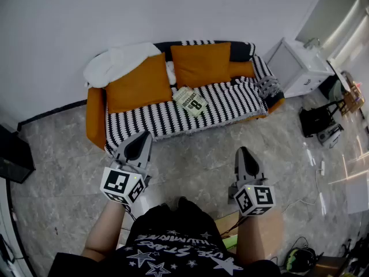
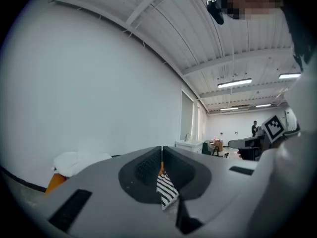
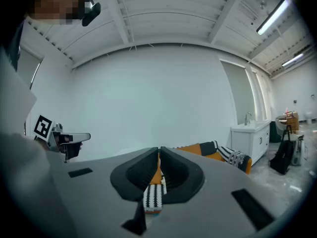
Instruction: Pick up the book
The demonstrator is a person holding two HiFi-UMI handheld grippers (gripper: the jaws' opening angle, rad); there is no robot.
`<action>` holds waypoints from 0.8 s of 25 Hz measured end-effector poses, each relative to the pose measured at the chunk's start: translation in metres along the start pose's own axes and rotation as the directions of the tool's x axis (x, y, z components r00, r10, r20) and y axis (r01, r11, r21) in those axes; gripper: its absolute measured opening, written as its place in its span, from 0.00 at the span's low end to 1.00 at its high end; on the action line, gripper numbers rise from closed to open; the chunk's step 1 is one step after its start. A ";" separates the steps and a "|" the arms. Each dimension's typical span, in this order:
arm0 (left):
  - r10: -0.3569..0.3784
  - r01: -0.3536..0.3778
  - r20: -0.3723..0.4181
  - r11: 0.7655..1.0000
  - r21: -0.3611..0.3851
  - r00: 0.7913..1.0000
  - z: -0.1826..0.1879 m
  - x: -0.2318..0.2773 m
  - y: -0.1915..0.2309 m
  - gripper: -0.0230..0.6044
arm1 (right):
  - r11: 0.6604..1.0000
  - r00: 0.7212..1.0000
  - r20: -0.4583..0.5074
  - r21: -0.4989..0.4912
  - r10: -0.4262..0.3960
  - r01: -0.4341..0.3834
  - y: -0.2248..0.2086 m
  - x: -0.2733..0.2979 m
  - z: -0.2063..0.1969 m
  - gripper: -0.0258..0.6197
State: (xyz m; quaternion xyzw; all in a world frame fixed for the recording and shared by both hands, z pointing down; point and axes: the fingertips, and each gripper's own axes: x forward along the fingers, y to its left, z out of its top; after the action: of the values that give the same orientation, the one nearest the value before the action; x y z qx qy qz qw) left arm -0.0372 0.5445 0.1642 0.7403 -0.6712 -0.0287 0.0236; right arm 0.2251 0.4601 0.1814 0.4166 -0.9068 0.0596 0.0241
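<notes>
Nothing is done yet: the pale paperback book (image 1: 191,101) lies untouched on the black-and-white striped sofa (image 1: 230,104) with orange cushions, while the left claw (image 1: 142,137) and right claw (image 1: 245,152), both pressed together and empty, hover well short of it.

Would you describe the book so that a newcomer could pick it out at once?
Find the sofa against the white wall, covered in a black-and-white striped throw. On its seat, in front of the orange cushions, lies the book. It is the only pale printed thing there, with a large dark 8 on its cover.
</notes>
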 end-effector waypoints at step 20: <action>0.028 -0.029 -0.031 0.999 -0.029 0.999 -0.007 -0.013 0.013 0.06 | 0.997 1.000 0.012 0.076 -0.021 0.020 0.001 0.001 -0.009 0.09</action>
State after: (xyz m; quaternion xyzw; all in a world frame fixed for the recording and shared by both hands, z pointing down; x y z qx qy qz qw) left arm -0.0509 0.5560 0.1726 0.7306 -0.6808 -0.0269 0.0454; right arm 0.2231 0.4612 0.1907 0.4269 -0.8997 0.0909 0.0030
